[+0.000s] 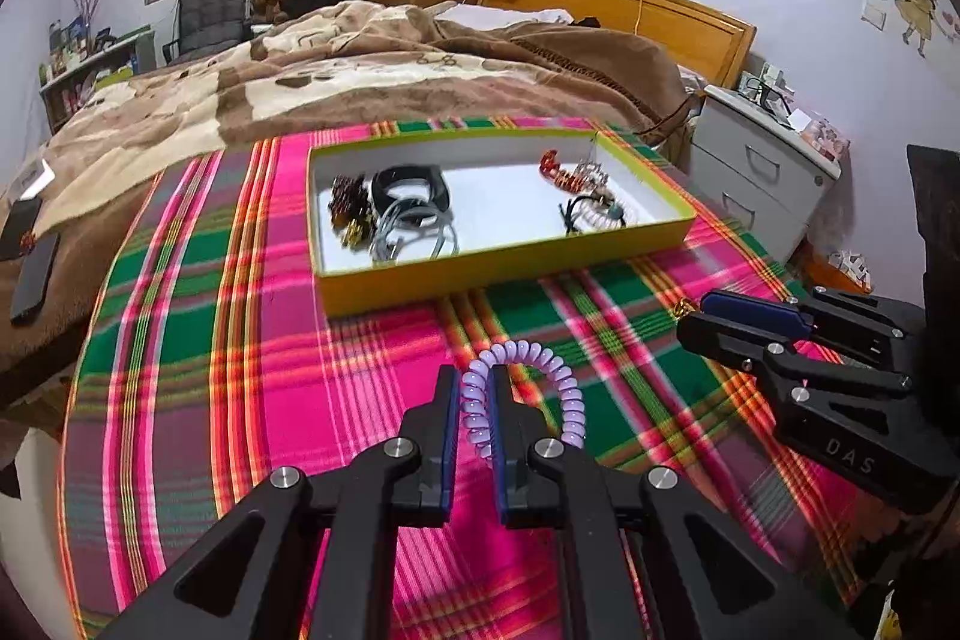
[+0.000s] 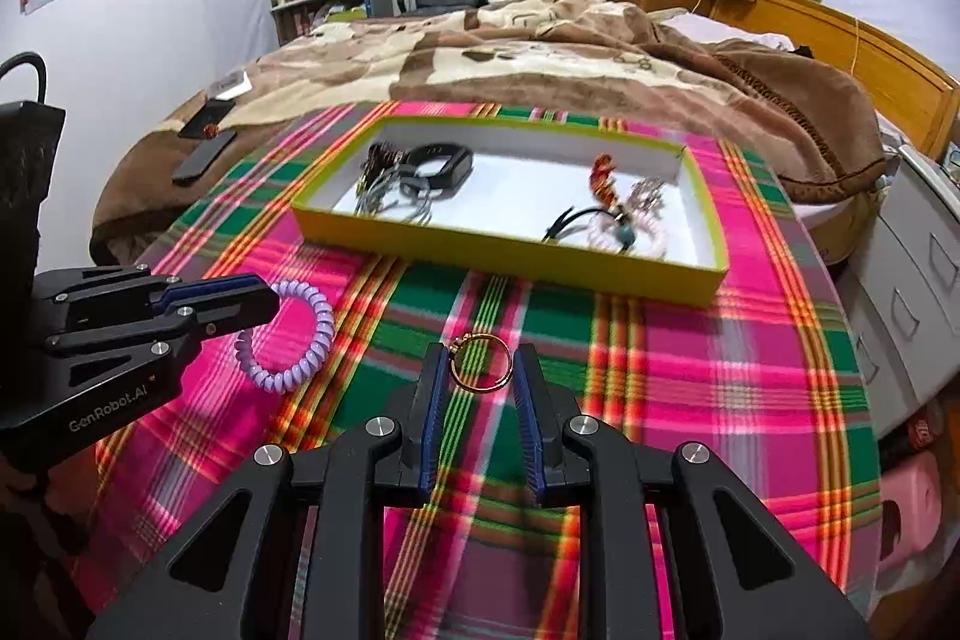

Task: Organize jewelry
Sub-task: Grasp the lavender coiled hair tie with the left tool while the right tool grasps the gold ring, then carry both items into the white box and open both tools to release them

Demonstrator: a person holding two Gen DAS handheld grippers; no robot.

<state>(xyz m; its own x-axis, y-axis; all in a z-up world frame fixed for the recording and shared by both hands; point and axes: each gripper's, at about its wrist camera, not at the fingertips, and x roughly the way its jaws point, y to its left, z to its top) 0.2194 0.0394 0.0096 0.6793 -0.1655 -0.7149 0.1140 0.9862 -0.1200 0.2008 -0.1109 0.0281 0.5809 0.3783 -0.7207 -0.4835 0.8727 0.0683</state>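
Observation:
A yellow-green box with a white floor sits on the plaid cloth and holds several bracelets, hair ties and a red clip; it also shows in the right wrist view. My left gripper is shut on a lilac spiral hair tie, in front of the box; the tie also shows in the right wrist view. My right gripper is closed around a thin gold ring, both pads touching it. The right gripper shows in the left wrist view.
A bed with a brown blanket lies behind the cloth. Two dark phones rest on the blanket at left. A grey drawer cabinet stands to the right.

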